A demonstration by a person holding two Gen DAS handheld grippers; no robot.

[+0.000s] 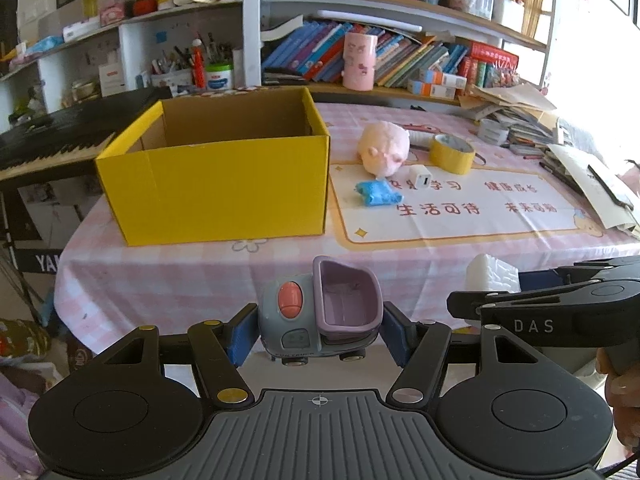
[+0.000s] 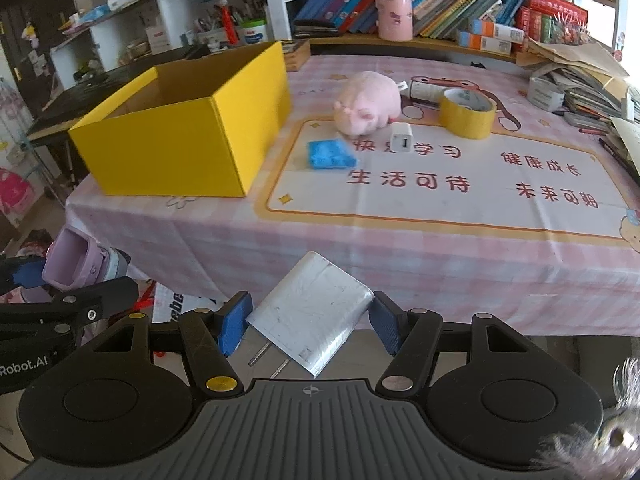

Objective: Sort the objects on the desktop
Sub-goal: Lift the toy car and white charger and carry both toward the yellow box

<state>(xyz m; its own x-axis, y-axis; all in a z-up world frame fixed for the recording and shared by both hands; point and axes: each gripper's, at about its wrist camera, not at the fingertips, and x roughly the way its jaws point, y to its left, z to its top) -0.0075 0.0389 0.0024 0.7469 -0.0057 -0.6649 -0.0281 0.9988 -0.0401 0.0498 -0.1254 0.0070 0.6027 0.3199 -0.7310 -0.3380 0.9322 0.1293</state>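
Yellow box (image 1: 216, 184) | pink checked tablecloth (image 2: 400, 256) | bookshelves (image 1: 400, 56) behind

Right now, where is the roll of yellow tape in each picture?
Left wrist view: the yellow tape roll stands right of centre on the table, just right of the pink plush pig.
Right wrist view: the yellow tape roll is upper right of centre, again right of the pink plush pig.
Shared landmark: the yellow box, at the left in both.
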